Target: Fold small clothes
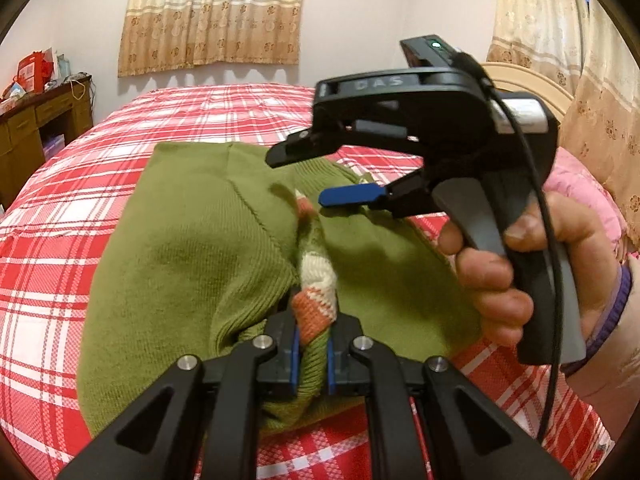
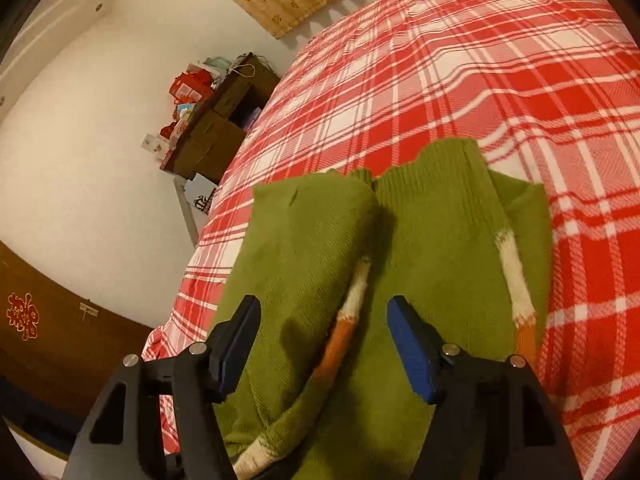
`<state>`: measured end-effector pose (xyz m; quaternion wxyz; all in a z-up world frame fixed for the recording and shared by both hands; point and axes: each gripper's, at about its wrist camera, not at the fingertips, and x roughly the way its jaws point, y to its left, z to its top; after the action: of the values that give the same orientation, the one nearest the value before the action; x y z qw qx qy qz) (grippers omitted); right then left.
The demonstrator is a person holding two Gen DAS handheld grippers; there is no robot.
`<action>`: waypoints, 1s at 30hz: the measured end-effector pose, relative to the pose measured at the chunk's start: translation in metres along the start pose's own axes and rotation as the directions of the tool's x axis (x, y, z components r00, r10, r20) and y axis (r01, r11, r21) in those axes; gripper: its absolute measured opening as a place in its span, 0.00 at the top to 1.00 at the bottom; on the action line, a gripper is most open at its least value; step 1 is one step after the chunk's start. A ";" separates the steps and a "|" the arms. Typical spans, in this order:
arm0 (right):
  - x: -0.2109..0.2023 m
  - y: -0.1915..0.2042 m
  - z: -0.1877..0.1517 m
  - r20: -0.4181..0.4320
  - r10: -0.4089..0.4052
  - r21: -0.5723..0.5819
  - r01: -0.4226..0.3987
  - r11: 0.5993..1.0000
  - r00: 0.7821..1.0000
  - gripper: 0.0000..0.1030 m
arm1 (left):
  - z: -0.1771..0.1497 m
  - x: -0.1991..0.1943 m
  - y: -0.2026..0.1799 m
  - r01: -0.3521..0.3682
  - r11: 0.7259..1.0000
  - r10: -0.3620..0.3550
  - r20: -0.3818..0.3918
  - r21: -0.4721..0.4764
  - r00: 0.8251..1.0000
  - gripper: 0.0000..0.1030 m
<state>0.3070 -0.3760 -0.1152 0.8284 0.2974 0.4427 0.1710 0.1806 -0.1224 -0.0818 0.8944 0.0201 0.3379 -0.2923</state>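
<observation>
Green sweater [image 1: 192, 240] flat on plaid bed [image 1: 60, 280], long axis running away from left claw [image 1: 312, 354]; left claw clamped on its striped near edge [image 1: 314, 312]; right claw [image 2: 322, 346] spread wide, empty, hovering above sweater middle, nearer free fold

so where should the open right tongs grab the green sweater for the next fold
Probably the free striped cuff on the green sweater, approached from above with fingers astride its width. It lies flat as a narrow band, apart from the left tongs, which are shut on the other striped sleeve. The right tongs hang open.
</observation>
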 end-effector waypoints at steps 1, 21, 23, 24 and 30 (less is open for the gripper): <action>0.004 0.003 0.001 -0.005 -0.007 -0.022 0.006 1.000 1.000 0.36 | 0.001 0.000 -0.001 0.000 1.000 0.000 0.002 -0.002 1.000 0.91; -0.032 0.015 0.023 0.082 -0.210 -0.204 0.223 0.953 0.974 0.88 | 0.029 -0.002 -0.049 0.102 0.993 -0.103 0.025 0.057 0.994 0.91; -0.036 0.000 0.023 0.076 -0.224 -0.183 0.235 0.955 0.972 0.88 | 0.028 0.004 -0.056 0.110 0.992 -0.111 0.009 0.064 0.994 0.91; -0.035 -0.005 0.022 0.069 -0.229 -0.180 0.238 0.954 0.971 0.88 | 0.027 0.007 -0.059 0.111 0.992 -0.111 0.001 0.068 0.994 0.91; -0.033 -0.043 0.014 0.046 -0.242 -0.134 0.246 0.960 0.969 0.88 | 0.017 0.028 -0.071 0.117 0.991 -0.111 -0.082 0.071 0.990 0.91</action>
<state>0.3011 -0.4316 -0.1158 0.8682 0.1848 0.4509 0.0933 0.1695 -0.1992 -0.0743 0.8610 0.0460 0.3617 -0.3547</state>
